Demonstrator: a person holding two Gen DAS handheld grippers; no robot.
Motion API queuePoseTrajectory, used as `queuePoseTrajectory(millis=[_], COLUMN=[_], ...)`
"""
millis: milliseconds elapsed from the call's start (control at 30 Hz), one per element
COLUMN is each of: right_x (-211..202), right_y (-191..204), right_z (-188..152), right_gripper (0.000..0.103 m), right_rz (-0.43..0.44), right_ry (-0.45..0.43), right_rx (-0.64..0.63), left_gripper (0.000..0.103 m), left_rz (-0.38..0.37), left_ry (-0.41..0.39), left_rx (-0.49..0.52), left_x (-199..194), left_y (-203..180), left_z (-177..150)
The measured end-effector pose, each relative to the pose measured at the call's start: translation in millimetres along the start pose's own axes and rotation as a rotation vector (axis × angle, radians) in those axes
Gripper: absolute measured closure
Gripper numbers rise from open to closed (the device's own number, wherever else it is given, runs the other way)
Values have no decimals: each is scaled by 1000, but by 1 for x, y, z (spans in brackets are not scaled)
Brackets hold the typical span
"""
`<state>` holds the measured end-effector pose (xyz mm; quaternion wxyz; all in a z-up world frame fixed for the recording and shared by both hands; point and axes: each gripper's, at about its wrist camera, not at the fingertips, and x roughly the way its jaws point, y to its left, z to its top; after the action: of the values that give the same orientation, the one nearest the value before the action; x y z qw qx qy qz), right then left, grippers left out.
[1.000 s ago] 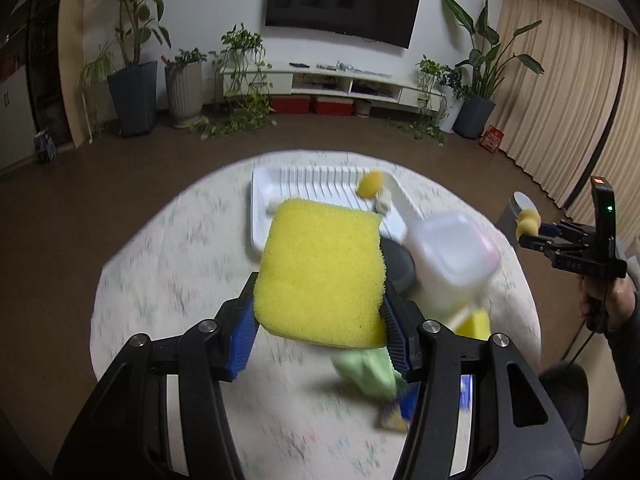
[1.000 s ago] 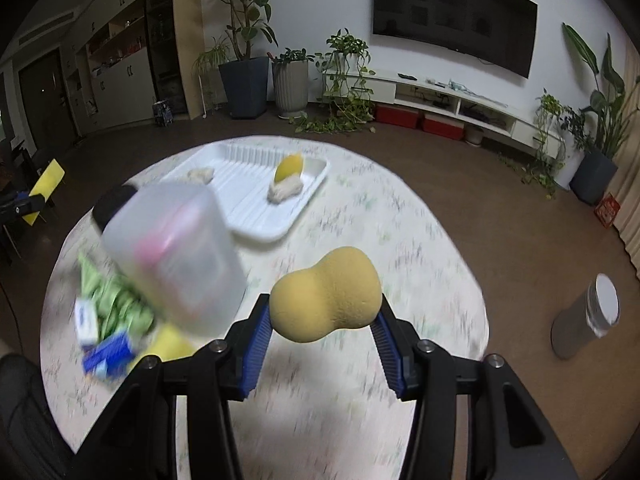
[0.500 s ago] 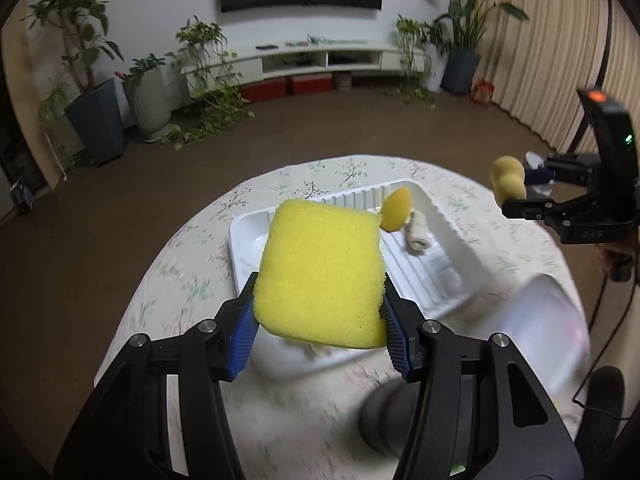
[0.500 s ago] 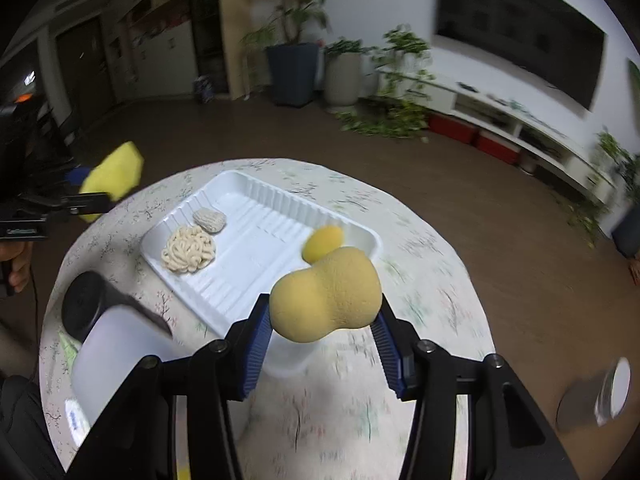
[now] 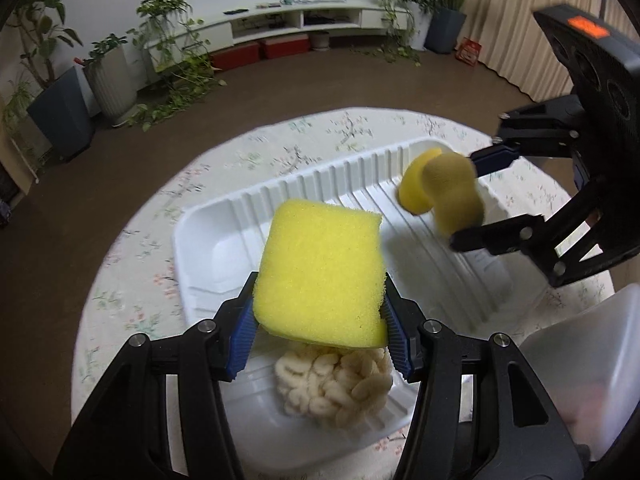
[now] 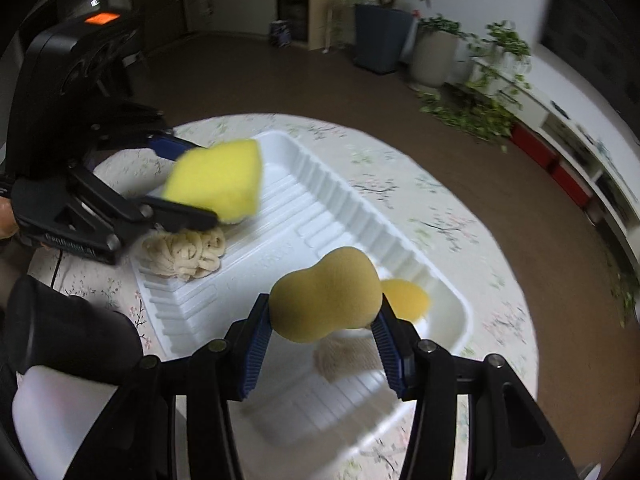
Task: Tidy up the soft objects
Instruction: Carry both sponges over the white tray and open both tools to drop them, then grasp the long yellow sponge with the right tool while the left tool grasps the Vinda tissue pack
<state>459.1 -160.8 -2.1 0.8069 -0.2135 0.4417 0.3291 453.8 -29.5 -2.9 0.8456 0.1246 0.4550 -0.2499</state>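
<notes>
My left gripper [image 5: 320, 316] is shut on a flat yellow sponge [image 5: 320, 272] and holds it above the near end of the white ribbed tray [image 5: 208, 240]. My right gripper [image 6: 320, 328] is shut on a tan peanut-shaped sponge [image 6: 324, 300] above the tray's [image 6: 304, 184] other end. In the tray lie a cream noodle-like bundle [image 5: 332, 384], a yellow rounded sponge [image 5: 414, 192] and a small beige ribbed piece [image 6: 348, 356]. Each gripper shows in the other's view: the right one [image 5: 472, 196], the left one [image 6: 192, 184].
The tray sits on a round table with a floral cloth [image 5: 132, 280]. A translucent white jug [image 5: 584, 368] with a black cap [image 6: 68, 340] stands beside the tray. Plants, a TV shelf and curtains line the room behind.
Both grippers have moved in over the tray from opposite sides, still holding their sponges. The jug and the clutter on the table have slid out toward the frame edges.
</notes>
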Motion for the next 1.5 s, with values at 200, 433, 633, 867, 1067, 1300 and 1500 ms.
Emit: queuePoseTrajectory(millis=[200,433,633,867,1067,1300,1500], right_x=[25,40,32,7,-24,-83,-133], right_y=[6,5,4,-1,-12,-29,-24], right_z=[1,-10,-13,-17,-30,-72,-127], right_gripper=[50,46,39,32,14,0,0], right_rz=[32,32,35,18,-4,-40,-88], right_ry=[41,72,63,4,-60,-181,-263], right_rx=[-39,-25,-16,6,76,231,353], left_gripper=[50,40,30,21,0,0,0], left_rz=[-14,-10,-6,-1,1,24,31], left_ry=[22,22,5,-52,-146,-229,-283], left_rx=[17,20,-6,-23,-117,-208,-264], left_x=[16,21,14,-10,-46,-95,-139], left_y=[-5,-10,-5,0,18,23,2], left_z=[-2,0,-2,1,-16,-59,-113])
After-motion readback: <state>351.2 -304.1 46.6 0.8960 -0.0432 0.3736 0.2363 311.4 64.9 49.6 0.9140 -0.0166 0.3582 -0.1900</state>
